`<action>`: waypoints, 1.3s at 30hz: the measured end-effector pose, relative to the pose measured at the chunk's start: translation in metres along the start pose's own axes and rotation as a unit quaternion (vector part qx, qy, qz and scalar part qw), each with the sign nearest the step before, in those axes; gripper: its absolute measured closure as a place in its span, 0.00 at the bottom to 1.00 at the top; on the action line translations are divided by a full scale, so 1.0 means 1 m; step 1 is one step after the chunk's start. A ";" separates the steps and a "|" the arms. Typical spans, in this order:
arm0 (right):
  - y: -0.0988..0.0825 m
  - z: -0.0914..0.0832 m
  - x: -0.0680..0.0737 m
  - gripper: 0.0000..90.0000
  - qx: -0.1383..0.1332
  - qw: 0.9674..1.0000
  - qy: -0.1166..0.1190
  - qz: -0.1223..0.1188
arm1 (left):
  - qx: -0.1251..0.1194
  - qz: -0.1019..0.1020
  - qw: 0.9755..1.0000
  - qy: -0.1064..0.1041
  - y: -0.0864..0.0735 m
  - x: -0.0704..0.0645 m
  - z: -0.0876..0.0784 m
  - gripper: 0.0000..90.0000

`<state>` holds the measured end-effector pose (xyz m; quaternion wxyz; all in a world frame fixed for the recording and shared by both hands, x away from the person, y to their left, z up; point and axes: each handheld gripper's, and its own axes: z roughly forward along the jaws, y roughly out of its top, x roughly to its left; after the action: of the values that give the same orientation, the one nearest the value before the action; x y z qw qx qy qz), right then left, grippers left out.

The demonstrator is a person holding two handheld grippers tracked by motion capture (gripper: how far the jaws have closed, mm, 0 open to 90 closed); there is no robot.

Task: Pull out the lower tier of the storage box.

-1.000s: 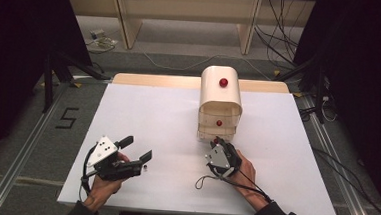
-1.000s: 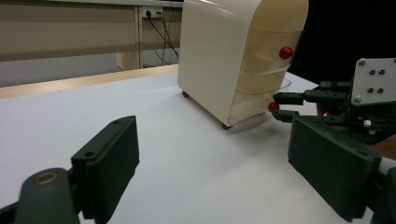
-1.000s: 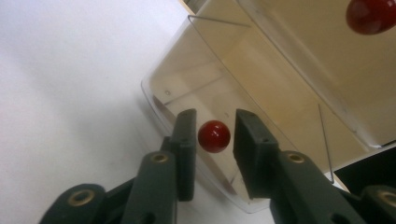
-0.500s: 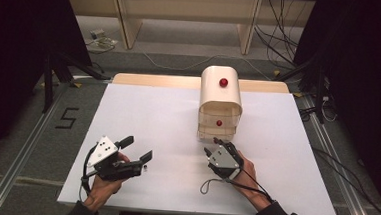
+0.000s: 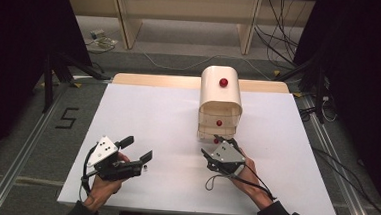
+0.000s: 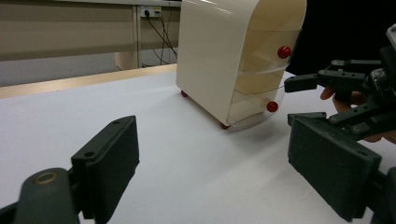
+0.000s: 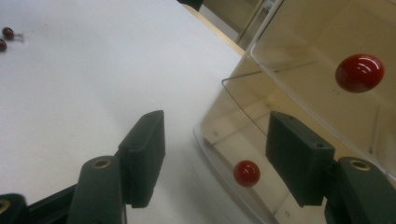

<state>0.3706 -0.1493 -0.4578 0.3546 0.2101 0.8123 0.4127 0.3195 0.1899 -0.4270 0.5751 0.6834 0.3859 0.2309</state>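
Right now the cream-coloured plastic drawer cabinet with a rounded top (image 5: 221,103) stands upright toward the far middle of the white table top (image 5: 153,115), its clear-fronted drawers facing me. Its lowest clear drawer (image 7: 243,154) sits slightly pulled out, and the small red round knob (image 7: 246,173) on its front lies in line with the gap of my right gripper (image 7: 215,140), a little beyond the pads and touching neither. I have just been opening those jaws; they now stand released and wide, with nothing clamped. From above, the right gripper (image 5: 224,150) sits just in front of the cabinet's base, with the hand (image 5: 247,173) behind it.

One drawer up, a second red knob (image 7: 359,72) shows on the middle drawer front, and a third (image 5: 223,82) sits on the curved top section.

My left gripper (image 5: 138,152) is well apart from the cabinet, low over the near left part of the table, jaws spread and empty. Its own camera looks across the table at the cabinet's side (image 6: 210,56), and at the right gripper (image 6: 308,100) near the bottom drawer.

A light wooden edge (image 5: 155,80) borders the table's far side.
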 end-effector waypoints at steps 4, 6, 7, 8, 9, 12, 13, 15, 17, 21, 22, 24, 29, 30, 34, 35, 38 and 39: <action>0.004 -0.001 -0.009 0.42 0.003 1.000 0.015 0.016 | 0.000 0.000 1.000 0.000 0.000 0.000 0.001 0.18; 0.005 -0.001 -0.013 0.43 0.004 1.000 0.018 0.021 | 0.000 0.000 1.000 0.000 0.000 0.000 0.001 0.18; 0.006 -0.001 -0.015 0.44 0.005 1.000 0.020 0.024 | 0.000 0.000 1.000 0.000 0.000 0.000 0.001 0.18; 0.007 -0.001 -0.017 0.45 0.005 0.999 0.022 0.024 | 0.001 0.002 1.000 -0.001 0.000 0.000 0.000 0.18; 0.008 -0.001 -0.019 0.46 0.005 0.999 0.023 0.024 | 0.002 0.002 1.000 -0.001 0.000 0.000 0.000 0.18; 0.009 -0.002 -0.022 0.50 0.008 0.999 0.024 0.021 | 0.000 0.000 1.000 0.000 0.000 0.000 0.001 0.18; 0.009 -0.002 -0.023 0.52 0.009 0.999 0.025 0.021 | 0.000 0.000 1.000 0.000 0.000 0.000 0.001 0.18; 0.010 -0.002 -0.024 0.53 0.011 0.999 0.027 0.020 | 0.001 0.002 1.000 -0.001 0.000 0.000 0.000 0.18; 0.010 -0.001 -0.026 0.56 0.016 1.000 0.022 0.015 | 0.001 0.002 1.000 0.000 0.000 0.000 0.000 0.18; 0.008 0.002 -0.030 0.61 0.023 1.000 0.017 0.010 | 0.001 0.002 1.000 -0.001 0.000 0.000 0.000 0.18; 0.008 0.003 -0.032 0.63 0.026 1.000 0.015 0.005 | 0.001 0.002 1.000 -0.001 0.000 0.000 0.001 0.18; 0.007 0.004 -0.033 0.65 0.028 0.999 0.017 0.003 | 0.001 0.002 1.000 -0.001 0.000 0.000 0.001 0.18; 0.006 0.006 -0.036 0.72 0.035 0.999 0.017 -0.006 | 0.001 0.002 1.000 -0.001 0.000 0.000 0.001 0.18; 0.006 0.007 -0.036 0.72 0.036 0.999 0.016 -0.008 | 0.001 0.002 1.000 -0.001 0.000 0.000 0.001 0.18; 0.005 0.009 -0.038 0.77 0.040 0.999 0.015 -0.013 | 0.000 0.001 1.000 0.000 0.000 0.000 0.001 0.18; 0.005 0.009 -0.039 0.77 0.042 0.999 0.016 -0.015 | 0.000 0.001 1.000 0.000 0.000 0.000 0.001 0.18; 0.004 0.011 -0.041 0.80 0.046 0.999 0.016 -0.020 | 0.000 0.000 1.000 0.000 0.000 0.000 0.001 0.18; 0.004 0.011 -0.041 0.80 0.047 0.999 0.018 -0.019 | 0.000 0.000 1.000 0.000 0.000 0.000 0.001 0.18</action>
<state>0.4064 -0.1677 -0.4427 0.3377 0.2031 0.8407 0.3713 0.3202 0.1897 -0.4273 0.5752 0.6832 0.3859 0.2311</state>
